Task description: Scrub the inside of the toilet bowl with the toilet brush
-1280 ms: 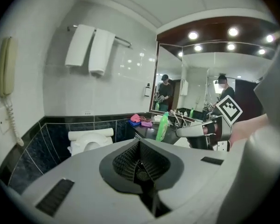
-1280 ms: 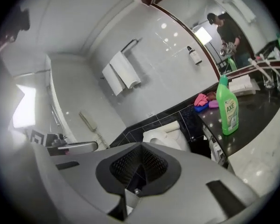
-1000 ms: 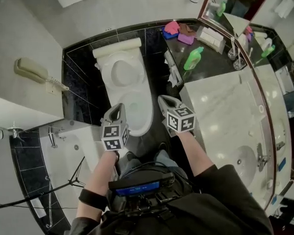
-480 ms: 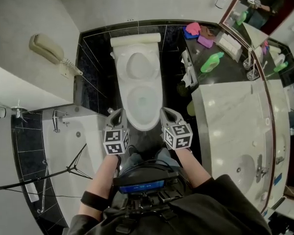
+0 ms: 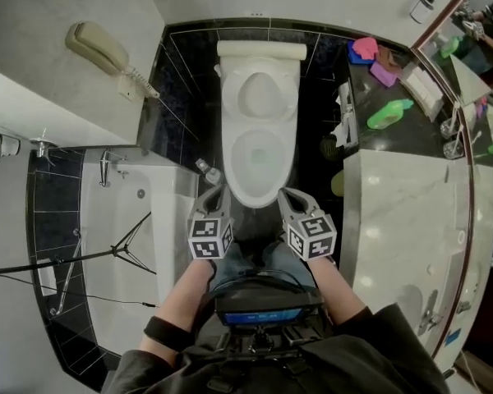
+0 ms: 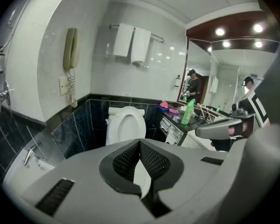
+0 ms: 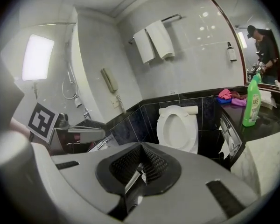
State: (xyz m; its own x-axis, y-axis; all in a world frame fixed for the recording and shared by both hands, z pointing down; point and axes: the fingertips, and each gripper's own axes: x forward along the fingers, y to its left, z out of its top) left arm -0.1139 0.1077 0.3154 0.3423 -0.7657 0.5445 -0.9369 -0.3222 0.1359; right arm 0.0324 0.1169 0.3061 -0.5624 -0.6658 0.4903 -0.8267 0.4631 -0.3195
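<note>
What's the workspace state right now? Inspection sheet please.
Surface: dark tiled floor; the person stands at the toilet's front.
Job's things: toilet, lid raised, bowl open; toilet brush not made out.
Clutter: green bottle and pink cloths on the dark counter.
Grippers: left gripper and right gripper flank the bowl's front, jaws shut, empty.
Cables: coiled cord on the wall phone; black cable over the bathtub.
Surroundings: bathtub left, marble vanity right, mirror beyond.
</note>
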